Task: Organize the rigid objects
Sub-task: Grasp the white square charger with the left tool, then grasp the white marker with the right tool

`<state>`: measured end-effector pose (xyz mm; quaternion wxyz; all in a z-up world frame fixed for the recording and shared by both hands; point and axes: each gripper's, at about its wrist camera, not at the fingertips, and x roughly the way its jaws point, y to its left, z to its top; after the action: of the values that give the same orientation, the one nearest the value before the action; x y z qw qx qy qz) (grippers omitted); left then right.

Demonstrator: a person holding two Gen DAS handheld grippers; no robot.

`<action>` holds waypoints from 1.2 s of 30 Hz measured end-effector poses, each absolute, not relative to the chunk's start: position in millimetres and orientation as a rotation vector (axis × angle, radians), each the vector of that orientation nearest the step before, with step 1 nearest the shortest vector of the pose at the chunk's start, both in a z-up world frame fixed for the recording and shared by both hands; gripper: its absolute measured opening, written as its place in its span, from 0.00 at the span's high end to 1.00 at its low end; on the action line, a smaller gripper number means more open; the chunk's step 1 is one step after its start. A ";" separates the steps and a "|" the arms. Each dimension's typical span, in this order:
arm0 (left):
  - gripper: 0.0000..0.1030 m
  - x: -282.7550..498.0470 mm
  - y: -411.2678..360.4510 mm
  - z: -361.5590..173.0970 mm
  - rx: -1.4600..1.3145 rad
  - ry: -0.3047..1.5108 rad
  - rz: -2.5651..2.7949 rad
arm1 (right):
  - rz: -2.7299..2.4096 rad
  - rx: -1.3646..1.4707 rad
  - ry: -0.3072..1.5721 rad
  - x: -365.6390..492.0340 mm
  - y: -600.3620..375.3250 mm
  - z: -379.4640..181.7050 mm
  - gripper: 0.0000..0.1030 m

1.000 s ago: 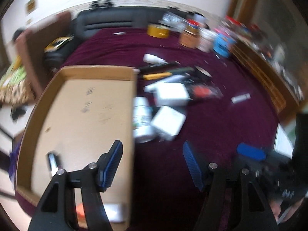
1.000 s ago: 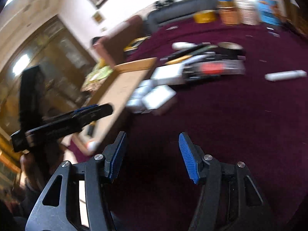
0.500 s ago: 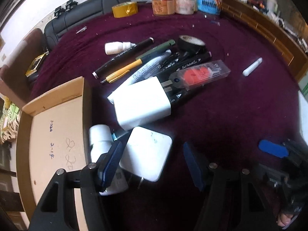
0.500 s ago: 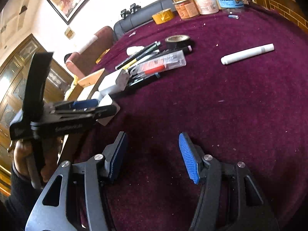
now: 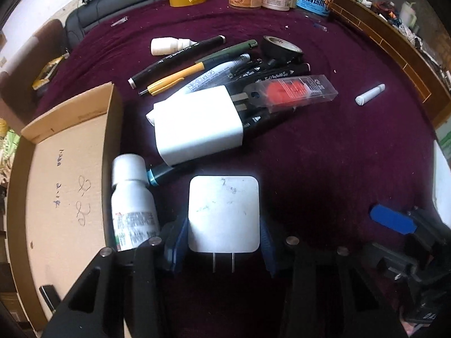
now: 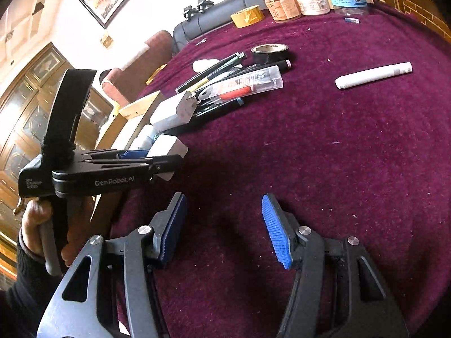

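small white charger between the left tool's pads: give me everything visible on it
The small white charger is a square, round-cornered block of glossy plastic, its top face scuffed with faint grey marks. It lies flat on the maroon cloth, two metal prongs pointing toward the camera. The left tool has just been closing; its blue pads sit against both side faces. A white bottle lies close beside it.

Bare cloth [image 6: 324, 169] beside pen pile [image 5: 225, 67]
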<state>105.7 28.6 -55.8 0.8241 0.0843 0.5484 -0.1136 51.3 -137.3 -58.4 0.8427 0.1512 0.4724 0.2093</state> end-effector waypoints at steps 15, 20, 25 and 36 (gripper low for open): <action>0.57 36.6 21.1 -54.6 0.130 1.099 -0.230 | 0.036 0.497 1.013 143.8 -234.6 -32.8 0.45; 0.57 35.5 27.5 -55.0 0.101 1.094 -0.249 | -0.134 0.476 1.047 178.5 -248.2 -32.3 0.46; 0.57 34.1 32.0 -54.8 0.073 1.092 -0.257 | -0.254 0.432 1.110 206.4 -243.2 -49.7 0.46; 0.57 31.4 34.1 -55.0 0.054 1.094 -0.244 | -0.250 0.121 1.071 171.2 -214.0 -52.2 0.88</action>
<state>31.4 34.1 -55.0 0.8466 0.0254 0.5188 -0.1157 171.2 -214.0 -52.2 0.8509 0.0573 0.5086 -0.1186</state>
